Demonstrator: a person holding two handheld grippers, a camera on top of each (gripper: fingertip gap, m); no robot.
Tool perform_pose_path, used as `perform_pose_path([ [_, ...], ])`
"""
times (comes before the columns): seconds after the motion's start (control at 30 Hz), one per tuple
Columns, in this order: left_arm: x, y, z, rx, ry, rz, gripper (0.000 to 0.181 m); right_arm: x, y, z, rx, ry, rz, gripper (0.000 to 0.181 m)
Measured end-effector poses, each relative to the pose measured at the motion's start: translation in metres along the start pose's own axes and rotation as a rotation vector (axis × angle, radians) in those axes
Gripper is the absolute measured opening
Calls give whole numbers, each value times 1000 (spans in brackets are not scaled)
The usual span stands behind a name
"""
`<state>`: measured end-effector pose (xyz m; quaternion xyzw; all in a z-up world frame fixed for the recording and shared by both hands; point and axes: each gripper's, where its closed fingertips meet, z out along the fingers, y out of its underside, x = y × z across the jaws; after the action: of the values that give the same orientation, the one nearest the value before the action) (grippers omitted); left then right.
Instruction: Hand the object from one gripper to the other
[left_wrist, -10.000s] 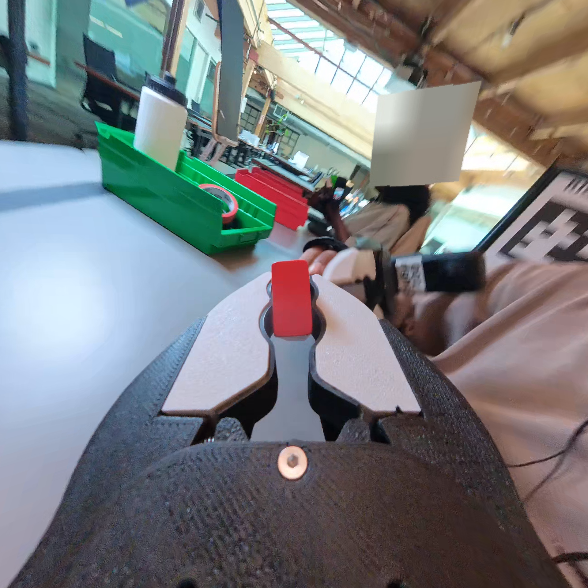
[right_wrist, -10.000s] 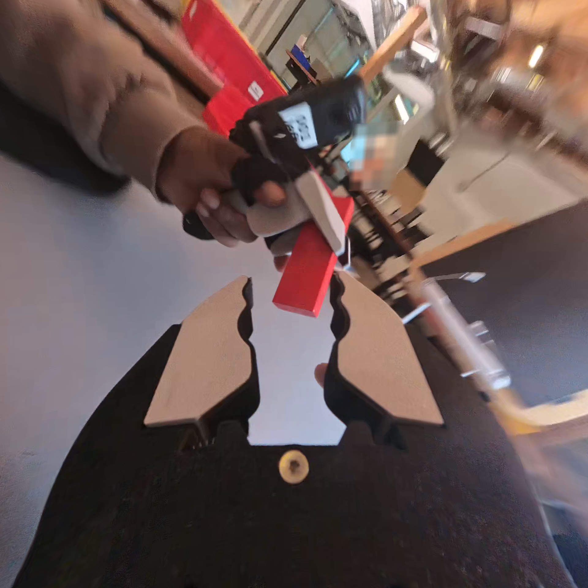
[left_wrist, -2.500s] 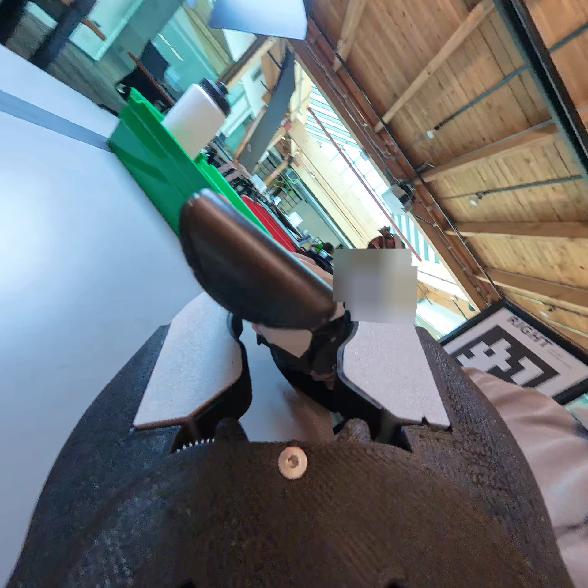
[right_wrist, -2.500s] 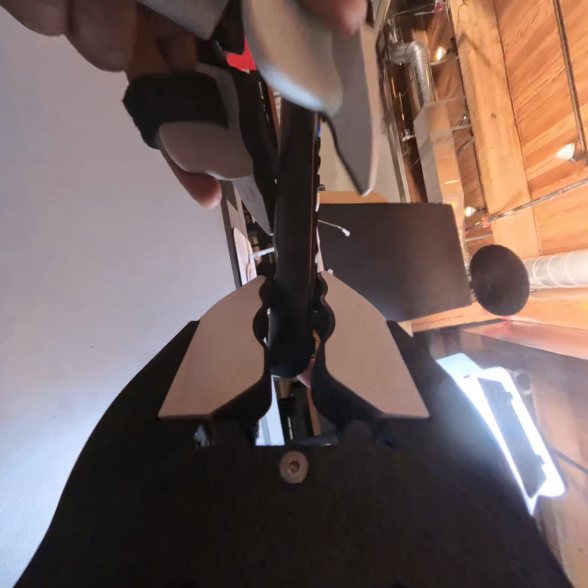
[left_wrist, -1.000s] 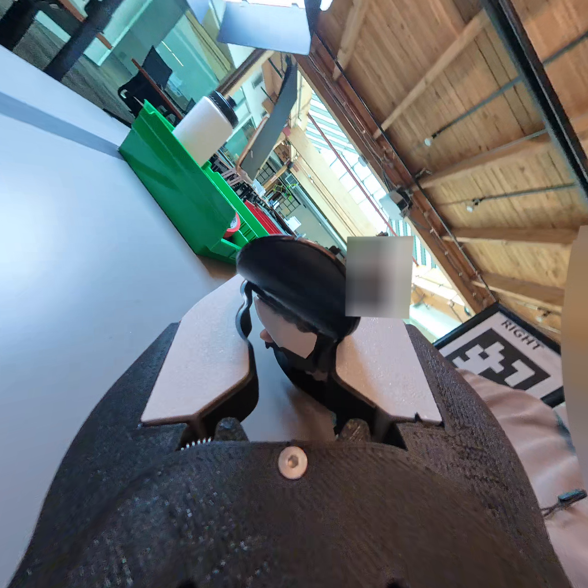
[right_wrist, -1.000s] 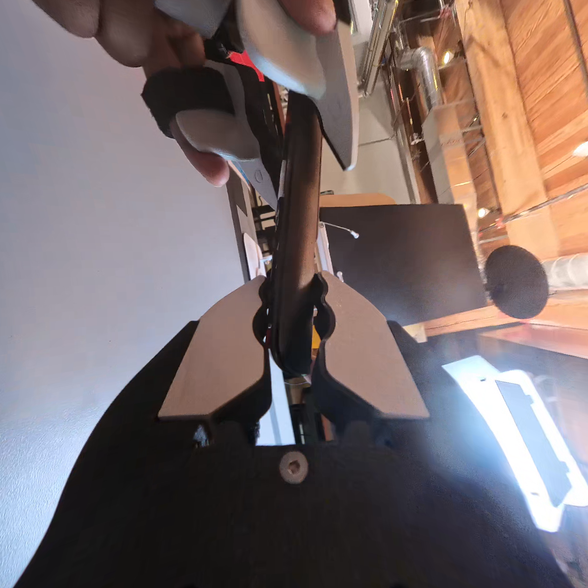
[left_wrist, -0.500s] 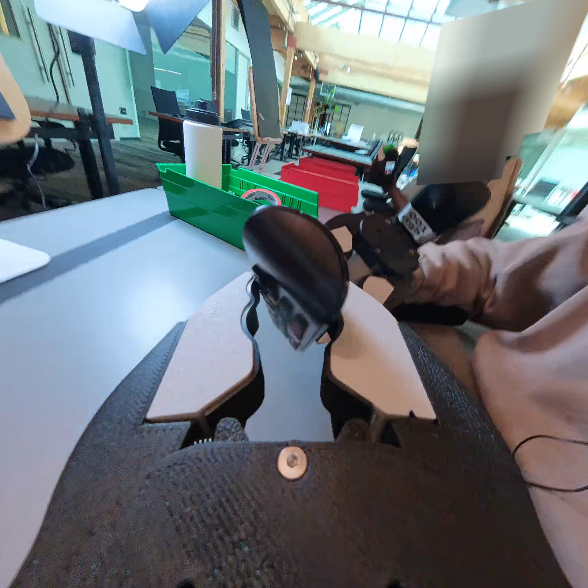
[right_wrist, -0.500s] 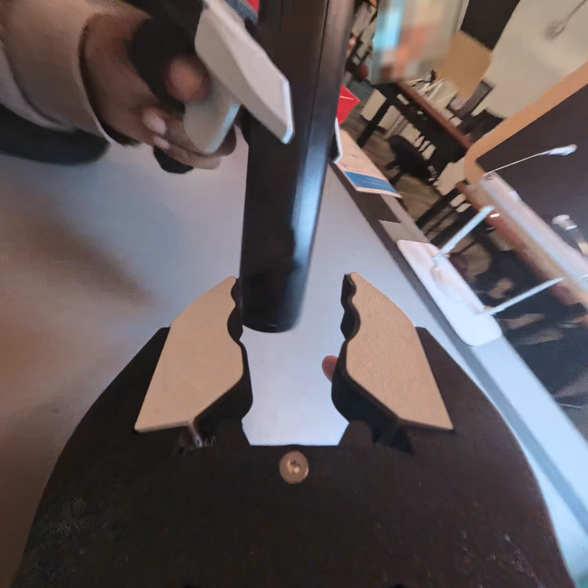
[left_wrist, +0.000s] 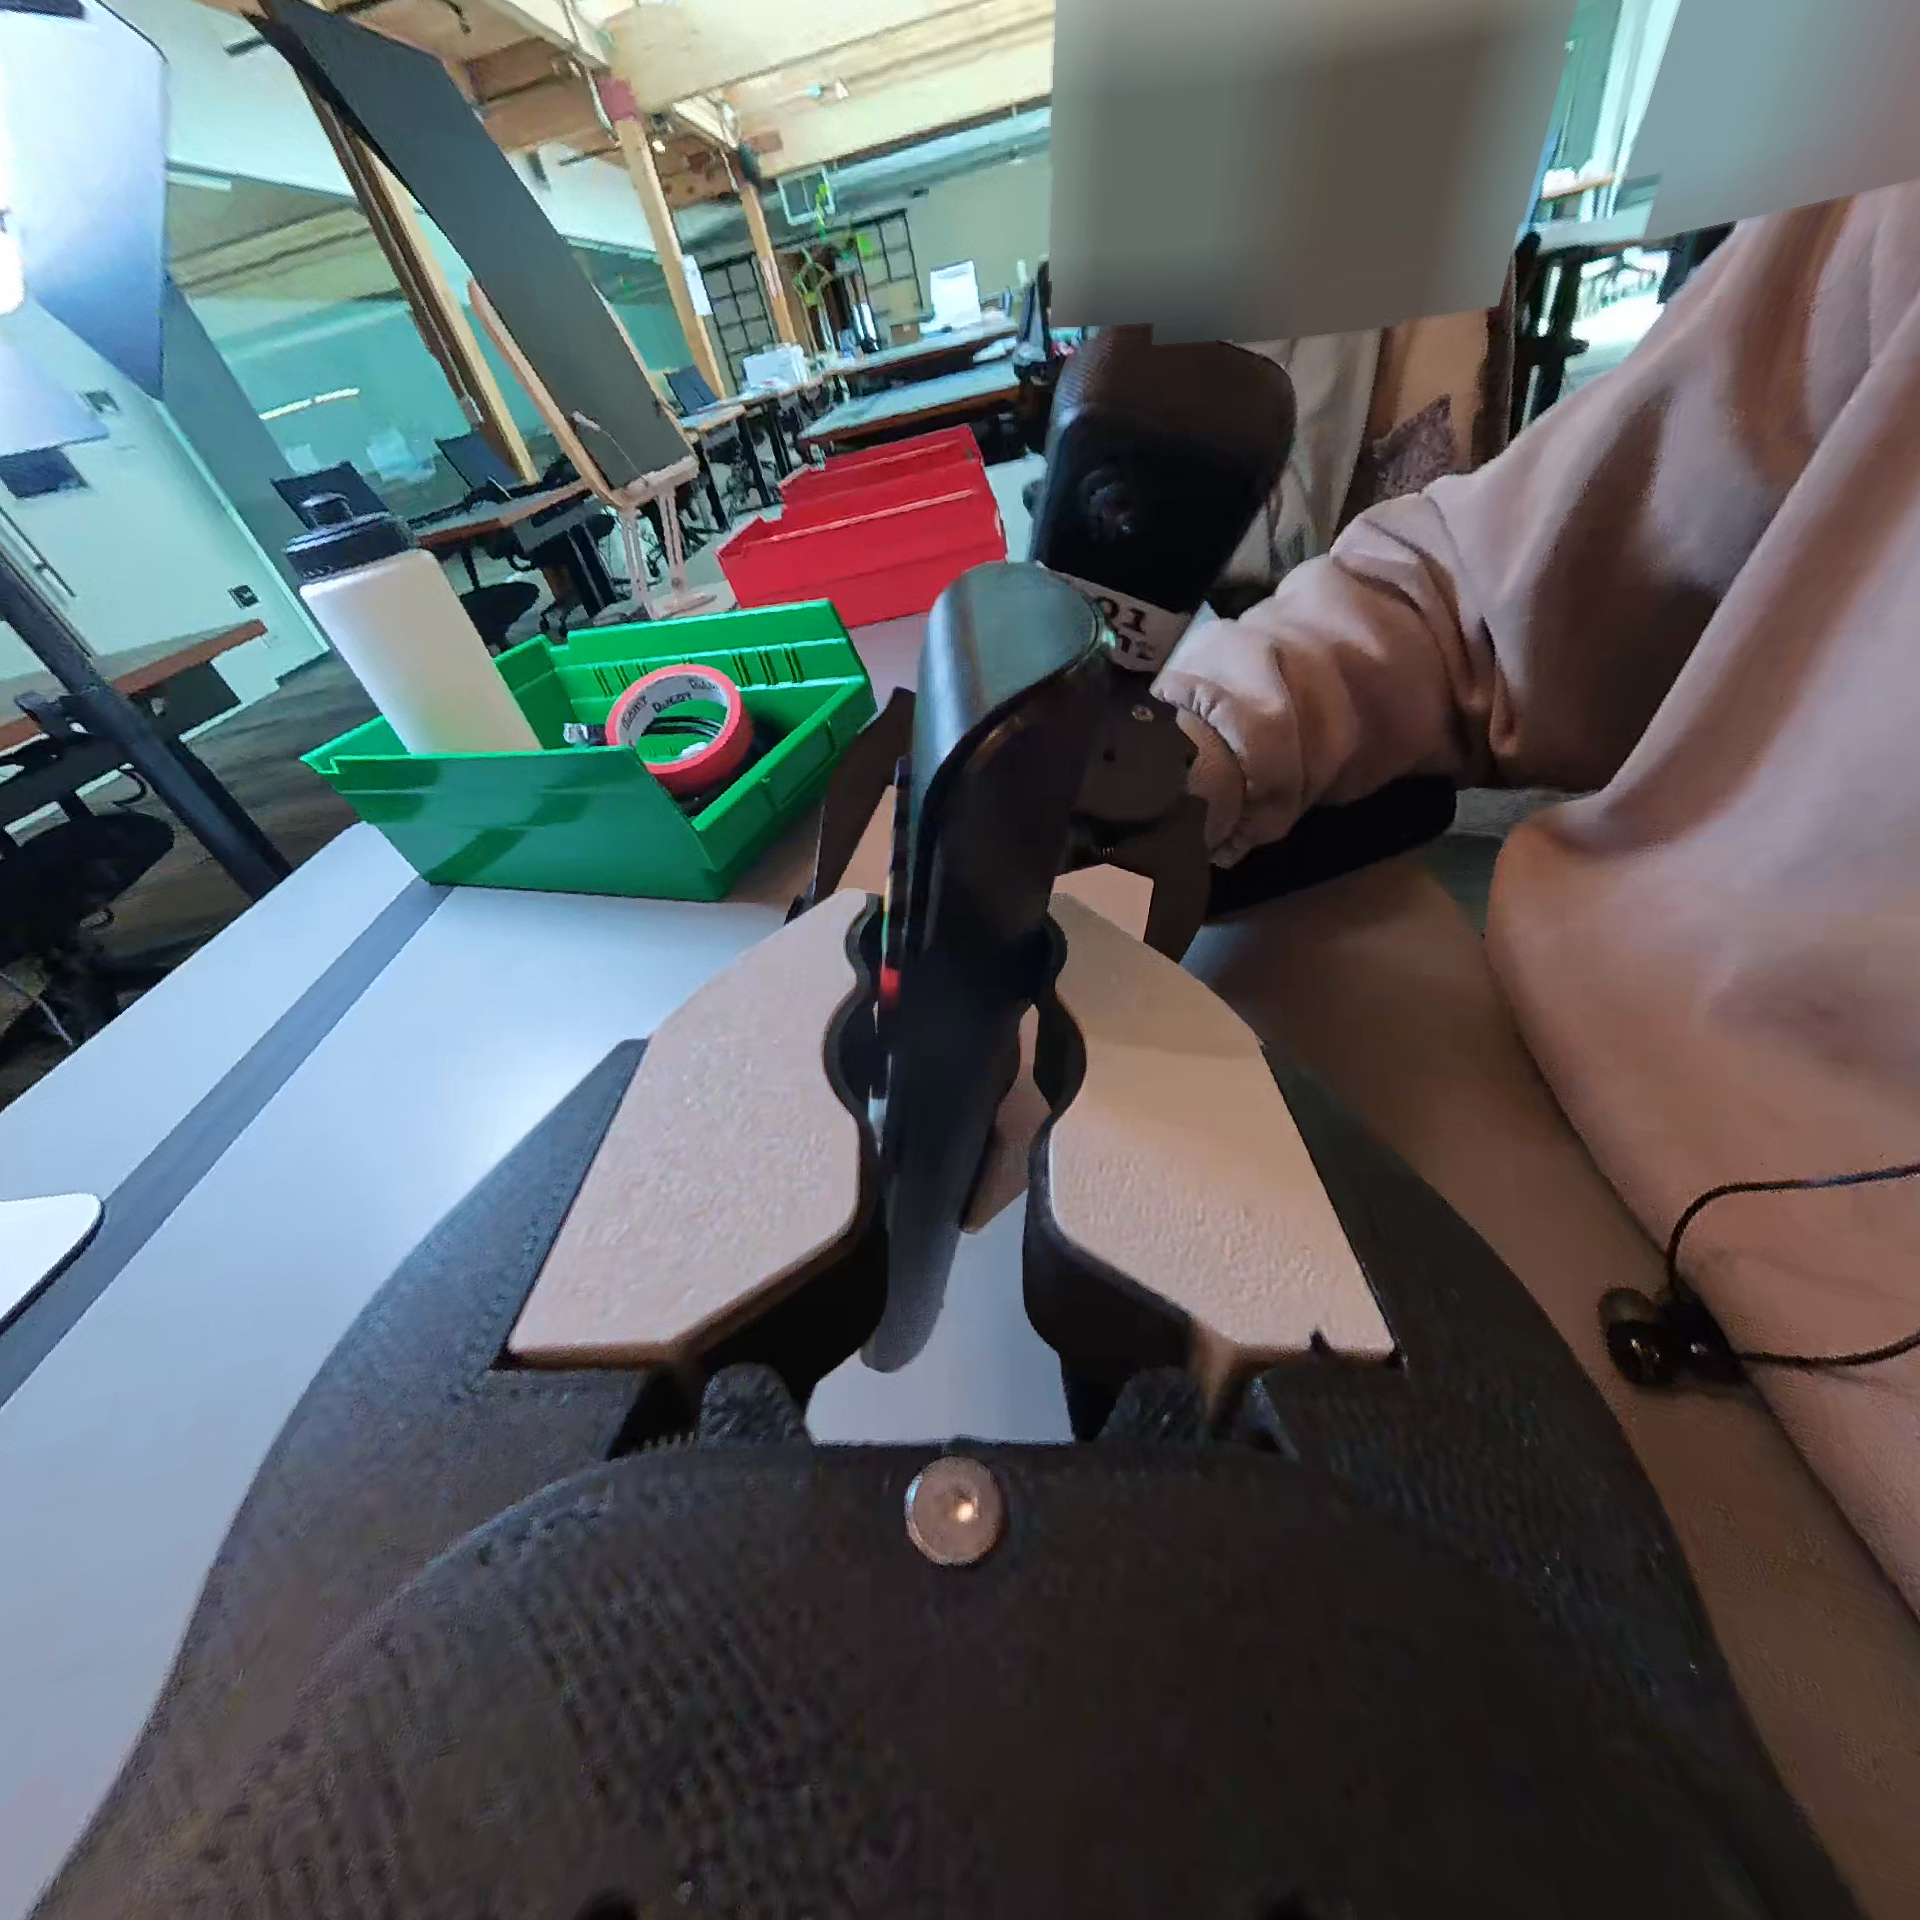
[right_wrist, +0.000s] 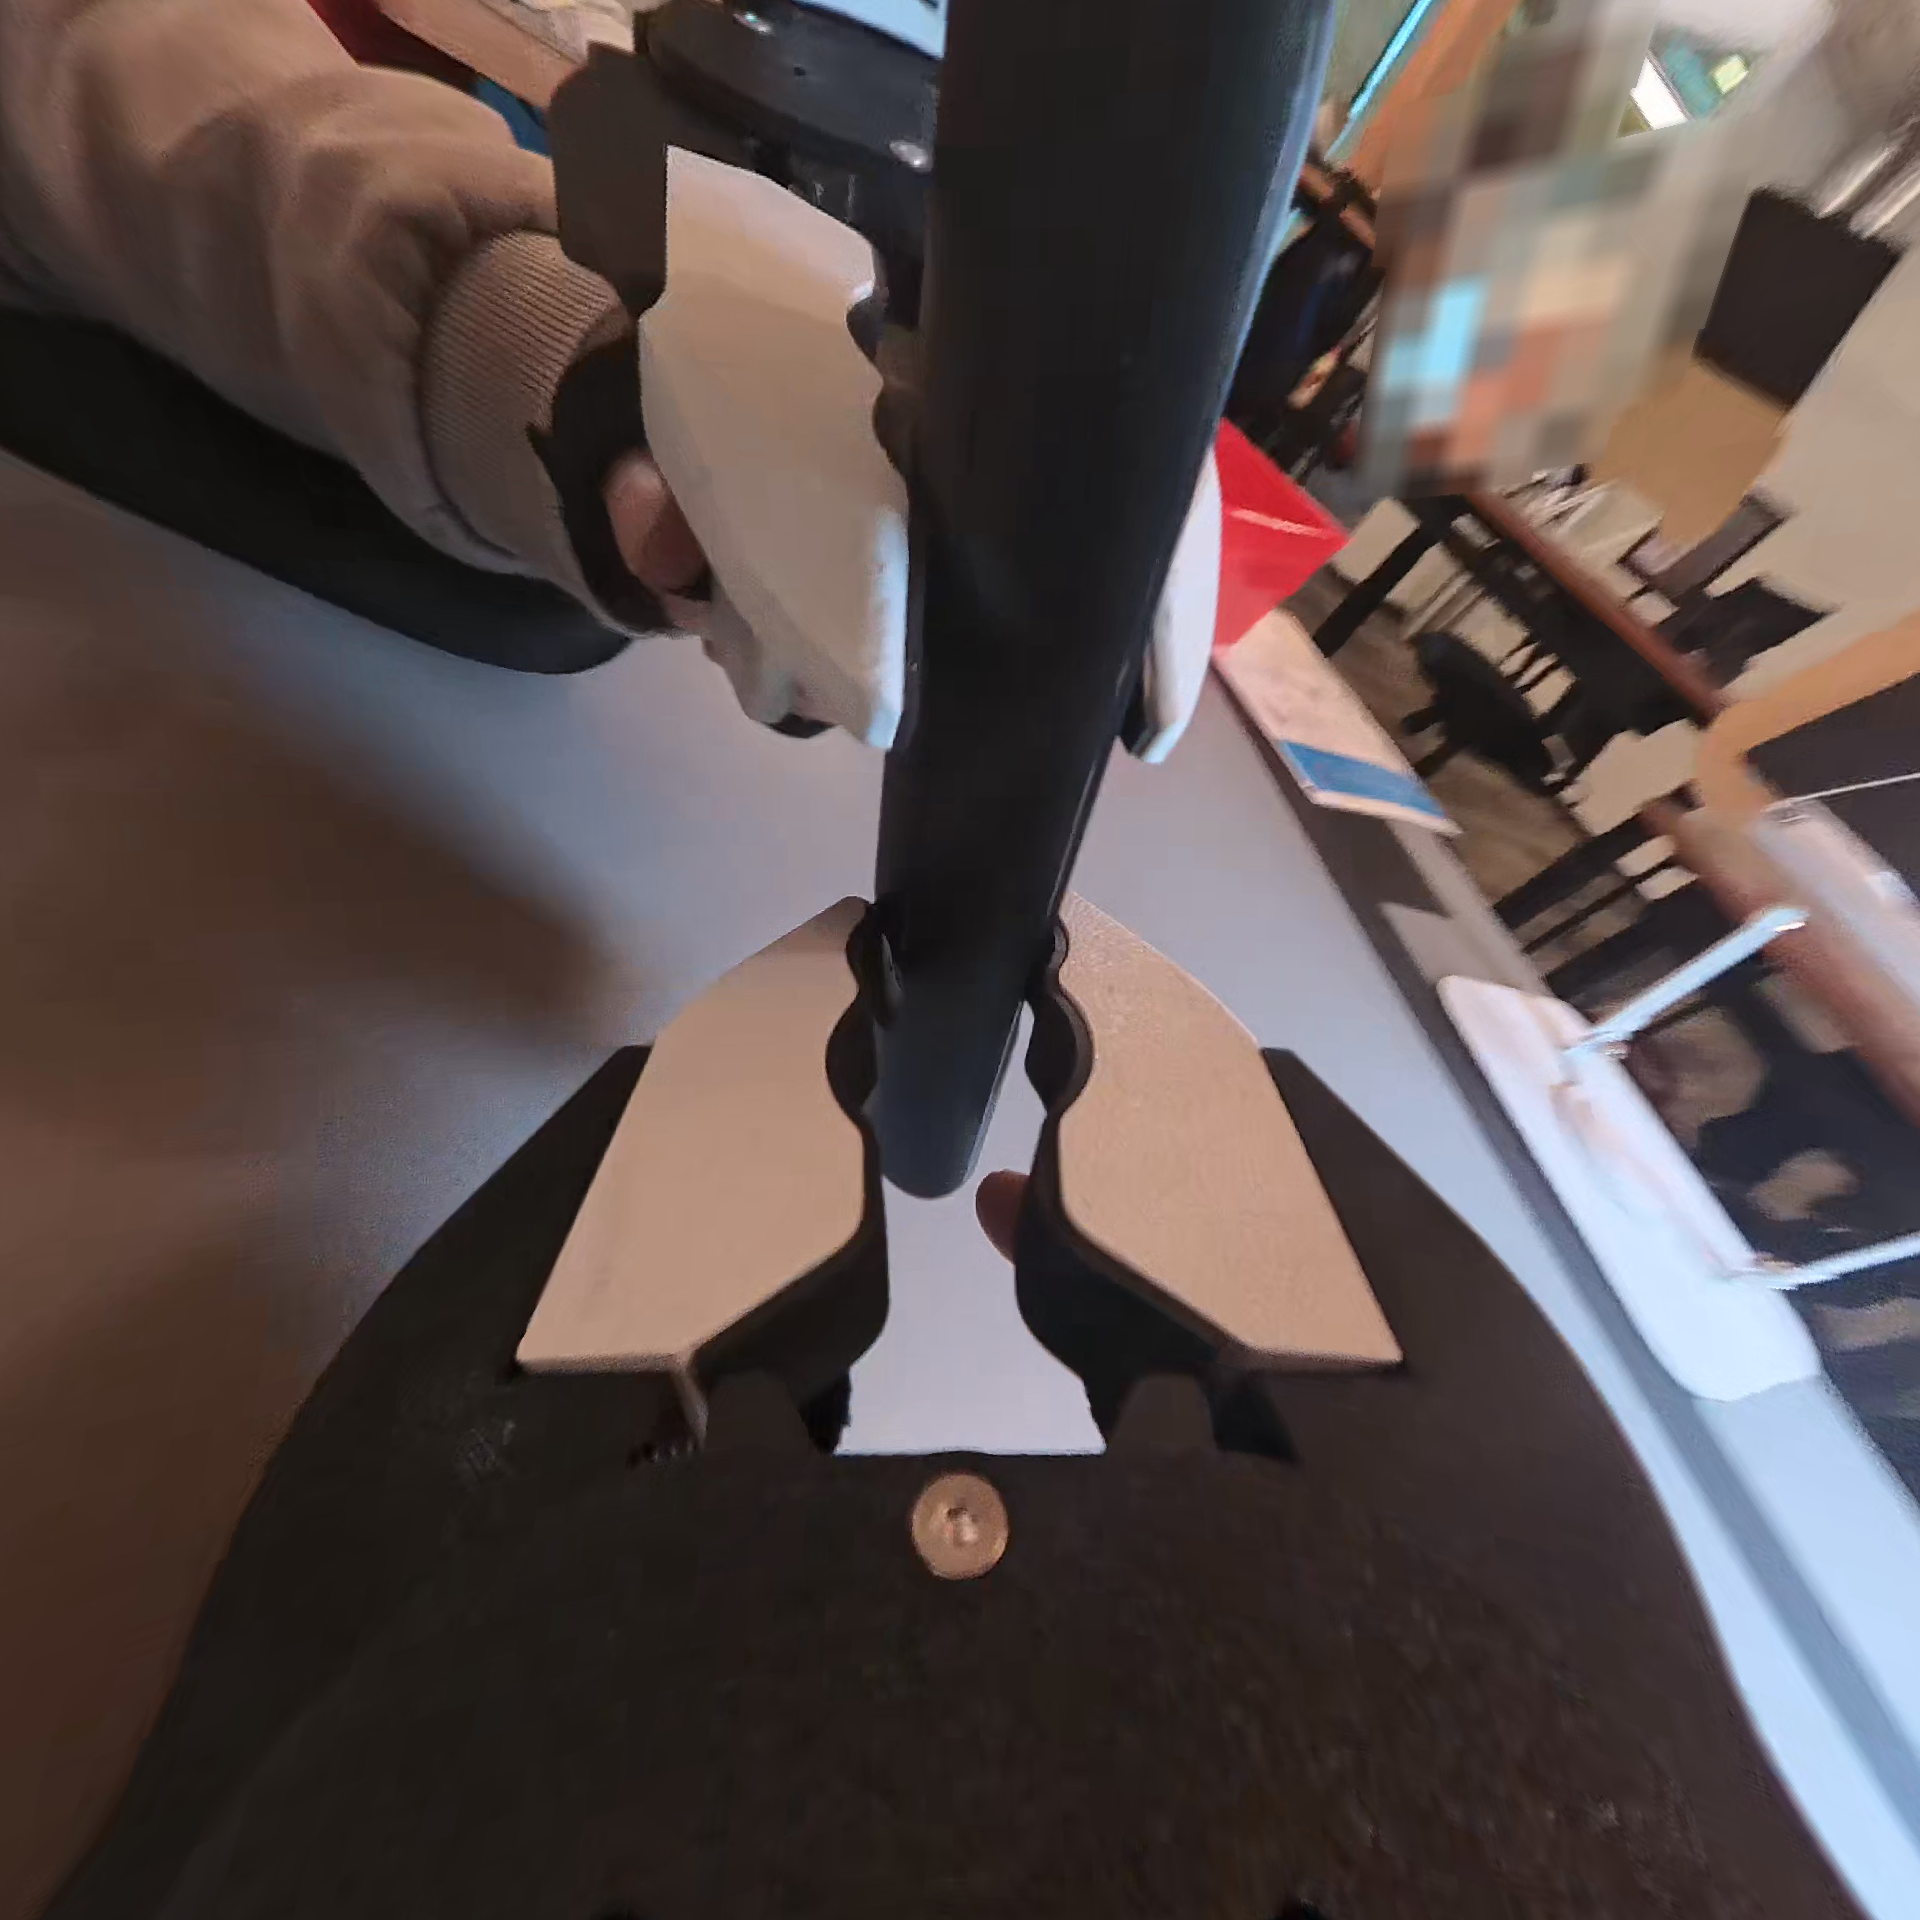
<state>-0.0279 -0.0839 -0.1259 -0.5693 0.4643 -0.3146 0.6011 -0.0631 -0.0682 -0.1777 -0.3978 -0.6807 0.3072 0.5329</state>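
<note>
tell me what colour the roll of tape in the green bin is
Red, seen best in the left wrist view.

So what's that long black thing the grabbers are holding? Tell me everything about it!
The long black object looks like smooth, slightly shiny plastic, slim, with rounded ends and small coloured buttons along one edge, like a remote. It is held off the grey table. The left gripper has its jaws shut on one part, and the right gripper pinches its other end.
</note>
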Motion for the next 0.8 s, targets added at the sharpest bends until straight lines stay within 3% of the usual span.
perform_pose_path([
  [0.13, -9, -8, -7, 65, -5, -124, 46, 30, -3, -15, -4, 226, -294, 24],
  [0.23, -12, -12, -15, 124, 102, -313, 51, 51, -3, -31, -20, 377, -512, 24],
  [0.3, -16, -11, -19, 162, 196, -531, 53, 61, -4, -40, -41, 458, -677, 24],
  [0.43, -33, -4, -22, 314, 424, -1179, 48, 62, 3, -40, -113, 508, -971, 24],
  [0.5, -30, 16, -10, 270, 437, -1339, 48, 56, 8, -33, -136, 489, -1047, 24],
  [0.6, 0, 33, 10, 106, 491, -1371, 48, 43, 14, -20, -157, 456, -1127, 24],
  [0.67, 14, 43, 17, 13, 486, -1334, 31, 37, 13, -15, -144, 451, -1149, 24],
  [0.73, 17, 46, 18, -16, 480, -1298, 28, 37, 10, -16, -142, 478, -1145, 27],
  [0.8, 10, 50, 16, -22, 421, -1241, 26, 47, 1, -21, -125, 533, -1076, 54],
])
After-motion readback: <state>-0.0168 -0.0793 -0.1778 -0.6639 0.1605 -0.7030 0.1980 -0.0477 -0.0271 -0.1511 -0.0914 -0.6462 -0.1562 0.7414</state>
